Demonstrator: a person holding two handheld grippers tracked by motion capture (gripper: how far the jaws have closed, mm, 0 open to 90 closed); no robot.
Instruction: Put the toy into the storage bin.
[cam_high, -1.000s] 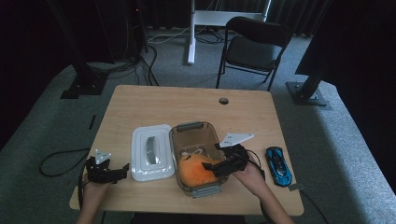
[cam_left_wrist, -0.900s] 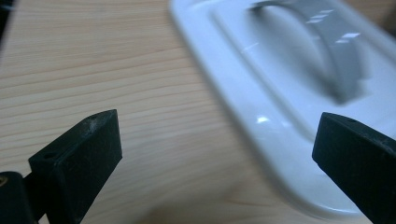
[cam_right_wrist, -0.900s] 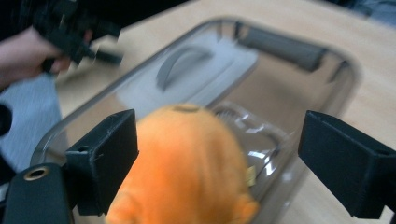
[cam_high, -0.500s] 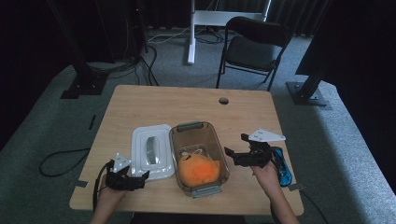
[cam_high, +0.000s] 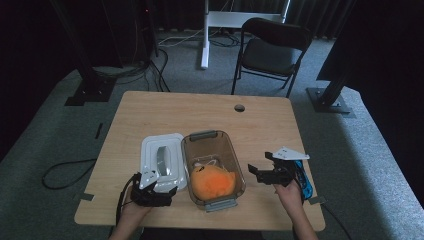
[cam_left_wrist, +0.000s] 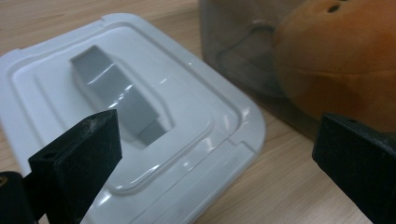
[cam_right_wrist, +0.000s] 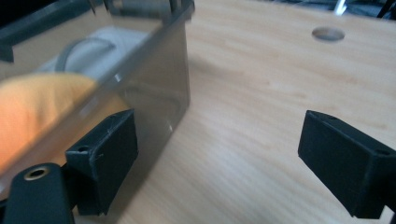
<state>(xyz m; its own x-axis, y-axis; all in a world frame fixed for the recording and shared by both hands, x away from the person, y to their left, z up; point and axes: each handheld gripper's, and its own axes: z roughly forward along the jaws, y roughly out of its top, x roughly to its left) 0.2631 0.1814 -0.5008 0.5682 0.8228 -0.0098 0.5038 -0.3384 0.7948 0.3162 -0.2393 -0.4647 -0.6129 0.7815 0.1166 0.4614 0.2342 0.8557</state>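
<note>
white lid (cam_left_wrist: 130, 116) unlabelled; left gripper (cam_left_wrist: 215, 154) fingers apart.

The person's two forearms come in from the bottom. The left tongs (cam_high: 167, 192) sit low and point to the right, jaws wide apart. The right tongs (cam_high: 256, 171) point to the left, jaws wide apart too, holding nothing.

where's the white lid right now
In the high view, the white lid lies flat on the table, left of the clear bin, just ahead of the left gripper.
</note>
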